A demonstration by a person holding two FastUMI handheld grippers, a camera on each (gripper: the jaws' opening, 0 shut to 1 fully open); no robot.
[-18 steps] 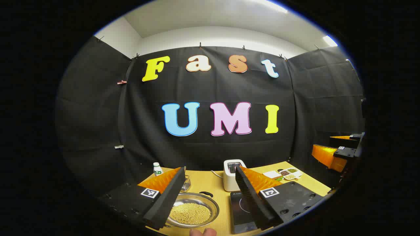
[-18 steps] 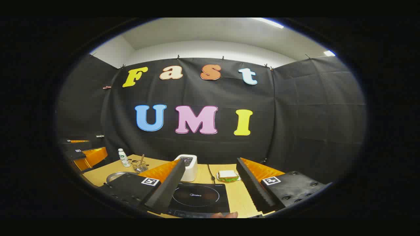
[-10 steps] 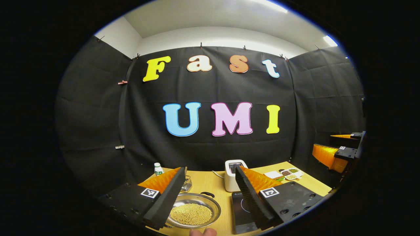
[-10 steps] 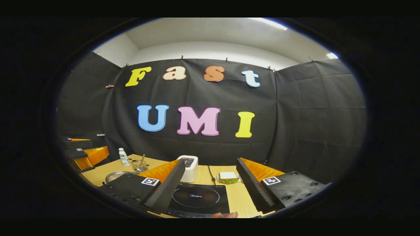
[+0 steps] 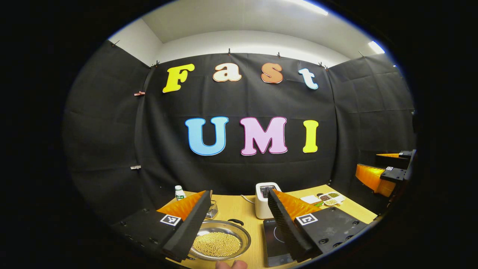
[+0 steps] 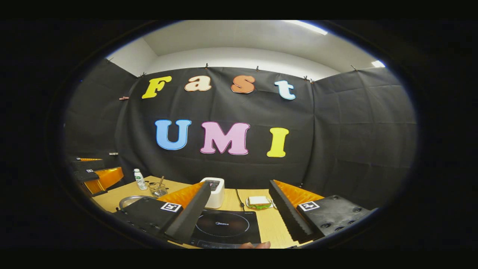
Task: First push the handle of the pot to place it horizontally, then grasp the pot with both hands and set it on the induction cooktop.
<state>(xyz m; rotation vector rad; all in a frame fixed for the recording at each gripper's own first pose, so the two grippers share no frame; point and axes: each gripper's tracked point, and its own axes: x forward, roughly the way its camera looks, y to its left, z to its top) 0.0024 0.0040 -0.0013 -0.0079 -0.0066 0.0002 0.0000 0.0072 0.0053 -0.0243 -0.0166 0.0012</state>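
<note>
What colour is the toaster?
White; the toaster shows best in the left gripper view.

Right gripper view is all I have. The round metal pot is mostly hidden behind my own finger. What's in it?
Observer: The shallow round metal pot holds a layer of small yellow balls.
Operator: Handle?
Observer: A small black loop handle sits at the pot's far rim, on the side toward the white toaster.
Operator: Pot touching the cooktop?
Observer: No. A strip of bare wooden table separates it from the flat black induction cooktop. The open left gripper hangs above both and touches nothing.
</note>
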